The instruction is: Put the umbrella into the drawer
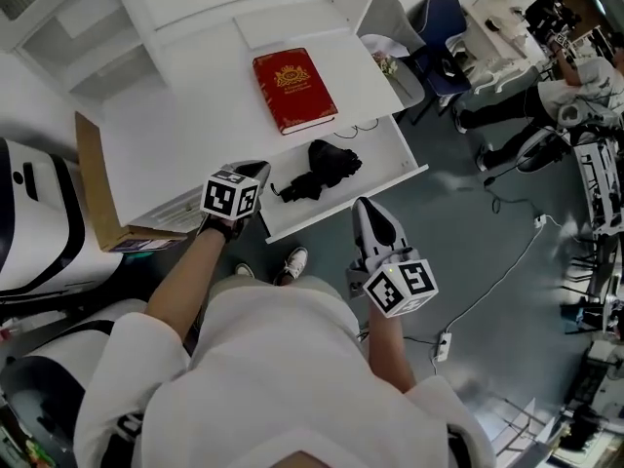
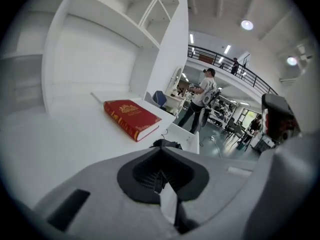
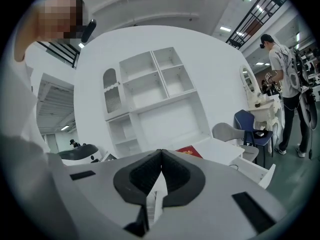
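Contents, as I hold them:

- My left gripper (image 2: pixel 160 166): fingers pressed together, nothing between them. Raised over the near left corner of the desk, clear of everything.
- My right gripper (image 3: pixel 160 164): fingers also together, empty. Held to the right of the left one, near side of the drawer, touching nothing.
- Black folded umbrella (image 1: pixel 322 169): lying in the left half of the pulled-out white drawer (image 1: pixel 395 164), apart from both my grippers.
- White desk (image 1: pixel 185 125): the drawer juts from its near edge.
- Red hardback book (image 1: pixel 294 91): flat on the desk top, just beyond the drawer.
- Cardboard box (image 1: pixel 93 178): at the desk's left end.
- Person (image 2: pixel 202 96): standing far off to the right, beyond the desk.
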Demonstrator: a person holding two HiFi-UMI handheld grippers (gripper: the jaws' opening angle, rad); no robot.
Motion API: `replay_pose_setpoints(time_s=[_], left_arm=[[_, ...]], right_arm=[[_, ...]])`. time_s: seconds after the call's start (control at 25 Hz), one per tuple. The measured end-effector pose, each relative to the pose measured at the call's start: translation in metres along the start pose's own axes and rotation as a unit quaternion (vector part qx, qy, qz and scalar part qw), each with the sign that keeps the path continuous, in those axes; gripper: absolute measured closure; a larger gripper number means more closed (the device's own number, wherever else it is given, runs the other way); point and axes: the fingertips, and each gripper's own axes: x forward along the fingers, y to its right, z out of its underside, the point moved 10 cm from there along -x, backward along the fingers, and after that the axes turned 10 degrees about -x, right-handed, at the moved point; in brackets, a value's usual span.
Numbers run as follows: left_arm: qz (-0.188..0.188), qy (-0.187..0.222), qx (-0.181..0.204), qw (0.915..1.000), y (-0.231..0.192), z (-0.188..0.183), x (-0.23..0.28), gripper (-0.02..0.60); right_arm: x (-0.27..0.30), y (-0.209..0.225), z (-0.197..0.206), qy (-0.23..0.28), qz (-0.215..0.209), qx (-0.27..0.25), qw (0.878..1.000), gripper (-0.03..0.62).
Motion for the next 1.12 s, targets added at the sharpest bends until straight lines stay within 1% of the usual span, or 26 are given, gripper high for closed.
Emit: replay_pose_setpoints(time_s=[0.12, 0.24, 0.36, 0.44, 0.52, 0.68, 0.84, 1.0, 1.12], left_arm=[[-0.011, 0.056, 0.013, 0.9983, -0.001, -0.015, -0.035, 0.566], [-0.020, 0.104, 0.025, 0.9940, -0.002, -0.030, -0.071, 0.566], [-0.031, 0.144, 0.047, 0.9880, -0.003, -0.042, -0.106, 0.566], [-0.042, 0.170, 0.060, 0.9827, -0.005, -0.048, -0.129, 0.567], [-0.046, 0.195, 0.064, 0.9776, -0.007, -0.053, -0.151, 0.567], [-0.055, 0.233, 0.079, 0.9676, -0.008, -0.061, -0.192, 0.567], [-0.049, 0.276, 0.088, 0.9558, -0.003, -0.064, -0.233, 0.568], [-0.044, 0.299, 0.116, 0.9462, 0.003, -0.065, -0.265, 0.568], [-0.041, 0.317, 0.125, 0.9391, 0.006, -0.063, -0.285, 0.568]], right_arm=[[0.006, -0.010, -0.004, 0.008, -0.017, -0.002, 1.000, 0.594], [0.013, -0.017, -0.010, 0.013, -0.028, -0.017, 0.999, 0.595], [0.014, -0.015, -0.015, 0.013, -0.018, -0.032, 0.999, 0.595], [0.014, -0.010, -0.018, 0.013, -0.010, -0.025, 1.000, 0.595], [0.015, -0.011, -0.019, 0.013, -0.014, -0.020, 1.000, 0.595], [0.019, -0.028, -0.019, 0.024, -0.026, -0.012, 0.999, 0.595], [0.016, -0.040, -0.023, 0.025, -0.024, -0.032, 0.999, 0.595], [0.007, -0.041, -0.029, 0.039, -0.013, -0.032, 0.999, 0.594], [0.000, -0.043, -0.033, 0.043, -0.006, -0.039, 0.998, 0.594]])
